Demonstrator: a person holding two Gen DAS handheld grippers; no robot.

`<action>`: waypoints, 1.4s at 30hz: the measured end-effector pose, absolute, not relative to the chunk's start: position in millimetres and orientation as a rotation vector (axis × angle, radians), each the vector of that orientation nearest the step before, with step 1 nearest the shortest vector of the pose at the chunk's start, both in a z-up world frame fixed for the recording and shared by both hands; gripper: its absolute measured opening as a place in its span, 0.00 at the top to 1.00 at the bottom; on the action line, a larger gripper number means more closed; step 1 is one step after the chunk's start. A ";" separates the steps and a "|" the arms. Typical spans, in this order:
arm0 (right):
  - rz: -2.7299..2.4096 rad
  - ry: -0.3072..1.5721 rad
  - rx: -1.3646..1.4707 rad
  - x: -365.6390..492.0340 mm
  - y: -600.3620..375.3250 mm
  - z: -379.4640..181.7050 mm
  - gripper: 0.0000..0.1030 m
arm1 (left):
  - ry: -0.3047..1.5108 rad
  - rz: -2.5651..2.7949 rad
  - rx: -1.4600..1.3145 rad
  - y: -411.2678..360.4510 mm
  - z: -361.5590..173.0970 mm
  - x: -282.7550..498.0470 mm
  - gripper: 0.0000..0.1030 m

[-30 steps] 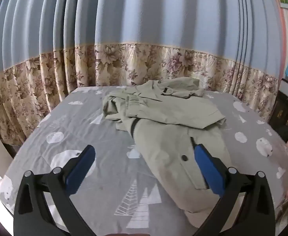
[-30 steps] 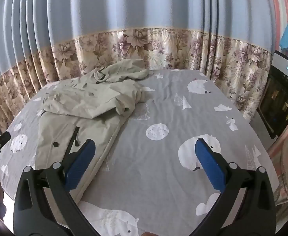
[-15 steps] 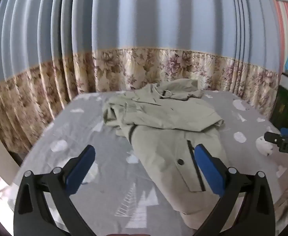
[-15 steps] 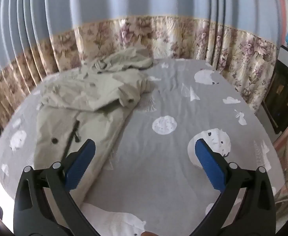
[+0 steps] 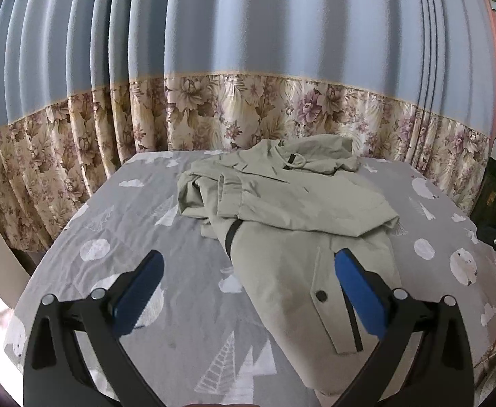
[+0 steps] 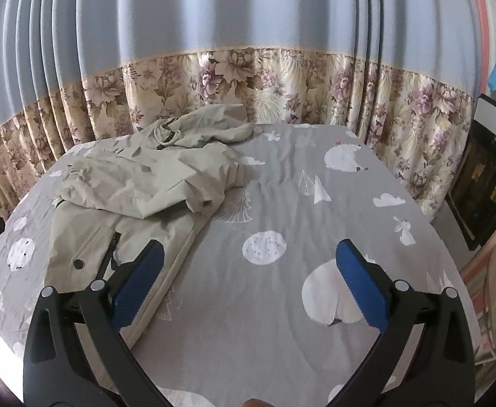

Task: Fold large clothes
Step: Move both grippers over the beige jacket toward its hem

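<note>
Nearest, the left tongs (image 5: 248, 281) and the right tongs (image 6: 248, 281) are held spread wide above the bed (image 6: 281, 356), nothing gripped. Beyond them the beige jacket (image 5: 292, 237) is laid on the grey patterned sheet, sleeves folded across its body, hood bunched at the far edge. Farther back, floral-hemmed blue curtains (image 5: 248, 68) are seen.

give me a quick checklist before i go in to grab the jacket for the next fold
1. Left gripper open, nothing held: ok.
2. Right gripper open, nothing held: ok.
3. Jacket lies on the bed sheet, in the open: ok.
4. Jacket flat and smooth: not ok, the sleeves are bunched across the body and the hood is crumpled.
5. Near hem visible for a grasp: cannot tell, the fingers hide part of it.
6. Bare sheet to the right of the jacket for spreading: ok.
</note>
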State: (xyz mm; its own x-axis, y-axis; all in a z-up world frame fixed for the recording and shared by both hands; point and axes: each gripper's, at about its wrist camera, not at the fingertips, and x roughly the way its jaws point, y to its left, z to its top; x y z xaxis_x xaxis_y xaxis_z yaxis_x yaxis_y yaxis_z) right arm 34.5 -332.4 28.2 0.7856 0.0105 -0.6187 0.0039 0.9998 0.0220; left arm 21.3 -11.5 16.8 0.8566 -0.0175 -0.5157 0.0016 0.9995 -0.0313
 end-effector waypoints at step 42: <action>0.001 0.665 0.015 54.3 -339.0 29.9 0.03 | 0.615 0.001 -0.034 -15.0 6.6 53.7 0.02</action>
